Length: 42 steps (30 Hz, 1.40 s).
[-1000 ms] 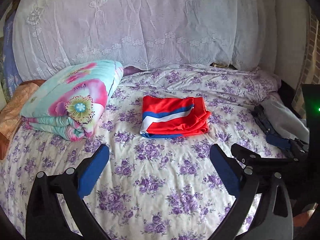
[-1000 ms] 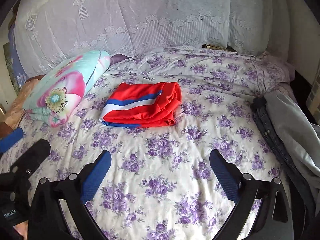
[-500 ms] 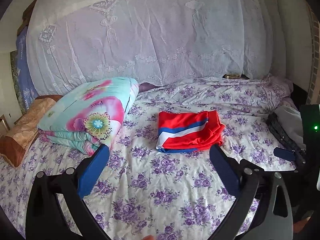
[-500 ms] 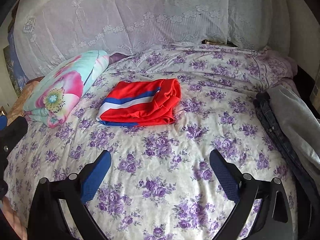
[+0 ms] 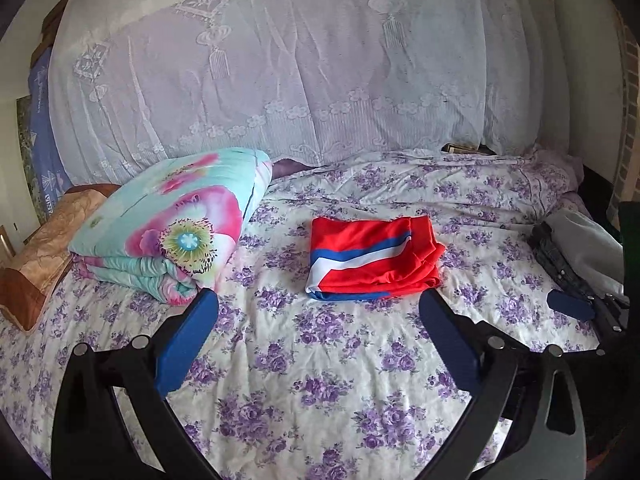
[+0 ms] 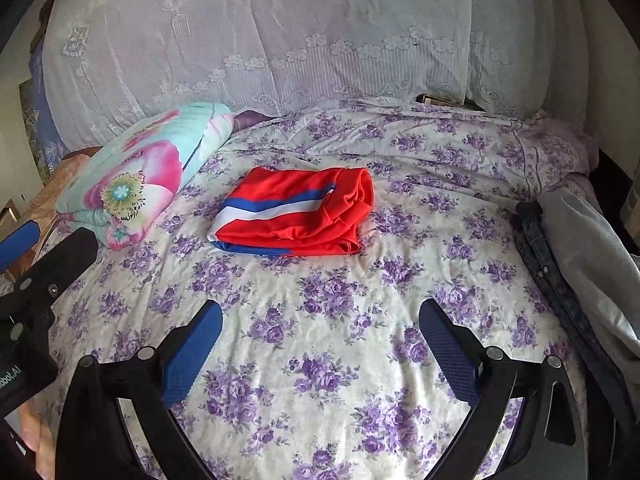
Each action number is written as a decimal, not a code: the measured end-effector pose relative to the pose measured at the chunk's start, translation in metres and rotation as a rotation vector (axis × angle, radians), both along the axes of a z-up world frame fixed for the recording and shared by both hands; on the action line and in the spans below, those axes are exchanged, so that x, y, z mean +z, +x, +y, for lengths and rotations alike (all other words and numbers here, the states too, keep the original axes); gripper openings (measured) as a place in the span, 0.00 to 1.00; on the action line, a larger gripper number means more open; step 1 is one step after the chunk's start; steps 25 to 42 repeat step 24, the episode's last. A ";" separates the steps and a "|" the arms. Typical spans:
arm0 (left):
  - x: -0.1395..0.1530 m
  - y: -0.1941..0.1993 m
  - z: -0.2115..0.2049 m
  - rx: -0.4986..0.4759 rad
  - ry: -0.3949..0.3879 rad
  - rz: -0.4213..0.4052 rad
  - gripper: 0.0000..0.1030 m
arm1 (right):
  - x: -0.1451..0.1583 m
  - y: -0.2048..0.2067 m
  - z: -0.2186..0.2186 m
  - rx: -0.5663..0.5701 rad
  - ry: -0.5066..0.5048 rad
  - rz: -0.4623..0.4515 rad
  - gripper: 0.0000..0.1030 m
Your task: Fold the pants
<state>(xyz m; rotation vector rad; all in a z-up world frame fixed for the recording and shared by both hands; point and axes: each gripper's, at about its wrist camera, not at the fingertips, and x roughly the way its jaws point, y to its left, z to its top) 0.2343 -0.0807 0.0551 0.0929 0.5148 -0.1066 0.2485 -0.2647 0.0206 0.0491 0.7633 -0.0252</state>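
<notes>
Red pants with a blue and white stripe, folded into a compact rectangle, lying flat near the middle of the bed covered in a white sheet printed with purple flowers. Same folded pants seen from the right wrist, resting well ahead of both grippers, touched by neither.

Left gripper held above the sheet, blue-padded fingers spread wide, nothing between them. Right gripper likewise held over the sheet, blue-padded fingers wide apart and empty. Left gripper also visible at the left edge of the right wrist view, and one blue pad of the right gripper at the right edge of the left wrist view.

Folded turquoise quilt with large pink flowers lying left of the pants, apart from them. Tan-brown pillow at the bed's left edge, just beside the quilt. Dark denim garment and pale grey garment piled along the bed's right side, well apart from the pants. White lace cloth draped across the back, behind the bed.
</notes>
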 end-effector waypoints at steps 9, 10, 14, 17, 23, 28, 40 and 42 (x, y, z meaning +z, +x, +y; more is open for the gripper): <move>-0.002 0.002 -0.001 -0.016 -0.005 0.011 0.95 | 0.004 -0.002 0.002 -0.002 -0.003 -0.005 0.96; -0.002 0.002 -0.001 -0.017 -0.006 0.012 0.95 | 0.004 -0.002 0.002 -0.001 -0.001 -0.005 0.96; -0.002 0.003 -0.001 -0.021 -0.009 0.017 0.95 | 0.005 -0.002 0.002 -0.002 -0.001 -0.005 0.96; -0.003 0.003 -0.002 -0.025 -0.008 0.021 0.95 | 0.004 -0.002 0.002 -0.003 -0.002 -0.005 0.96; -0.004 0.002 -0.005 -0.029 -0.008 0.031 0.95 | 0.004 -0.003 0.003 -0.005 -0.002 -0.005 0.96; -0.004 0.002 -0.005 -0.029 -0.010 0.033 0.95 | 0.004 -0.003 0.003 -0.007 -0.002 -0.005 0.96; -0.004 0.002 -0.005 -0.029 -0.010 0.033 0.95 | 0.004 -0.003 0.003 -0.007 -0.002 -0.005 0.96; -0.004 0.002 -0.005 -0.029 -0.010 0.033 0.95 | 0.004 -0.003 0.003 -0.007 -0.002 -0.005 0.96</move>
